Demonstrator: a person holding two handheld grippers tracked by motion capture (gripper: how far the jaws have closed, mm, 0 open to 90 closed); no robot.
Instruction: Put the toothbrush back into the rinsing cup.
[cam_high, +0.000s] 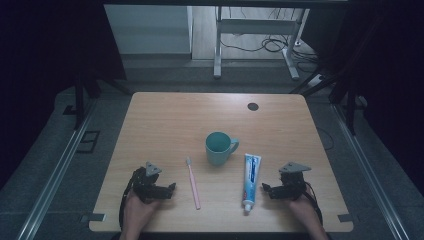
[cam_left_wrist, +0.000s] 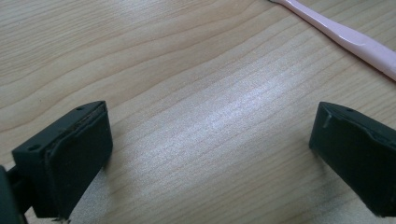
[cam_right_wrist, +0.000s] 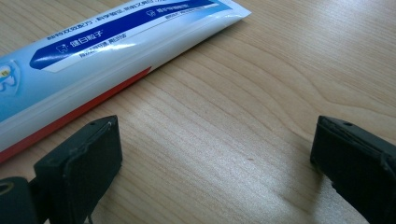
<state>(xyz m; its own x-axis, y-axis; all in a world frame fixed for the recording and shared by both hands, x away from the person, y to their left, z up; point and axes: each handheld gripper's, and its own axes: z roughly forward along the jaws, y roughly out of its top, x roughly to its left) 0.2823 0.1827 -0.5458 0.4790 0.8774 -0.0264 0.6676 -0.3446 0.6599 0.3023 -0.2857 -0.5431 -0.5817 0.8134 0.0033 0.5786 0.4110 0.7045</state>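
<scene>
1. Both tools rest low on the counter (cam_high: 165, 115) with nothing between their jaws: the left tool (cam_high: 170, 188) has its jaws spread wide over bare wood, and the right tool (cam_high: 266, 189) is spread just as wide.
2. Nearest the left tool lies the pink toothbrush (cam_high: 193, 183), flat on the counter just to the tool's right, with its bristle end pointing away from the person. In the left gripper view its handle (cam_left_wrist: 345, 38) crosses the upper right corner, apart from the jaws.
3. Nearest the right tool lies the toothpaste tube (cam_high: 251, 180), flat, cap end toward the person, just beside the tool's tips but apart from them. In the right gripper view the tube (cam_right_wrist: 107, 51) runs past the near jaw without being between the two.
4. Farther out, a teal mug (cam_high: 219, 148) stands upright between and beyond the two items, its handle toward the tube's side.
5. My reading is that this is the start of the work: both tools are poised, and no grasp has begun.
6. For a next move, each tool would need to swing inward until its item lies between the spread jaws, then close across the narrow width. The toothbrush handle is thin and lies flat, so the jaws would have to come right down to the wood.
</scene>
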